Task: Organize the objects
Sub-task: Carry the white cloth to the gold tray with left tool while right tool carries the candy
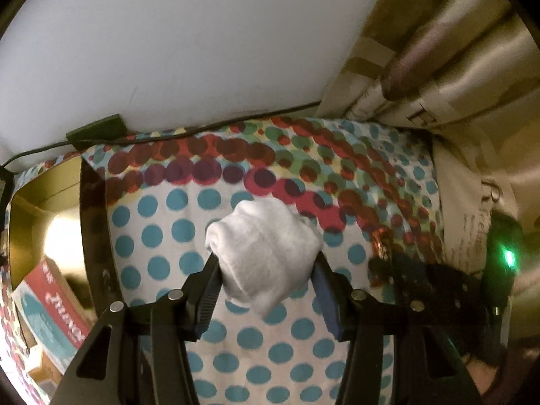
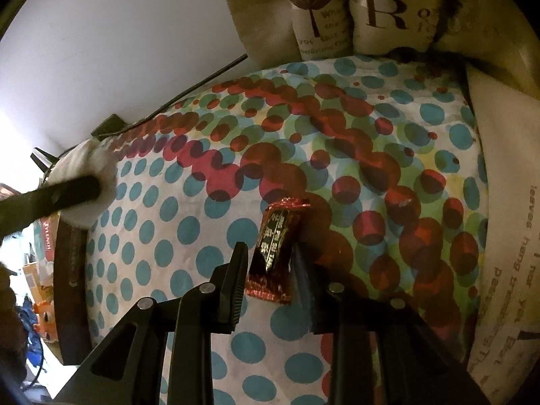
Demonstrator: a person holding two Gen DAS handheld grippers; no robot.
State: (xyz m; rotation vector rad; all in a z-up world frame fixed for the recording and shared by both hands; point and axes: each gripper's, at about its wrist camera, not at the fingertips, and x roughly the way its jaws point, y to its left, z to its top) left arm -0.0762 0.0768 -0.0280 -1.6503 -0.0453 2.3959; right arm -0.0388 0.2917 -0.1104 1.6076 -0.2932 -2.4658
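Note:
My left gripper (image 1: pixel 266 266) is shut on a rolled white cloth bundle (image 1: pixel 263 249) and holds it over the polka-dot bedsheet (image 1: pixel 175 236). The bundle also shows in the right wrist view (image 2: pixel 84 175), with a left finger (image 2: pixel 67 192) across it. My right gripper (image 2: pixel 270 253) is shut on a dark red snack packet (image 2: pixel 278 243) with gold lettering, held just above the sheet. In the left wrist view the right gripper's body (image 1: pixel 438 287) and a bit of the packet (image 1: pixel 379 243) lie at the right.
A gold box (image 1: pixel 44 216) holding a red and teal carton (image 1: pixel 54 310) sits at the left edge of the bed. Printed cushions (image 2: pixel 371 13) lie at the head. A black cable (image 1: pixel 202 128) runs along the white wall (image 1: pixel 168 33).

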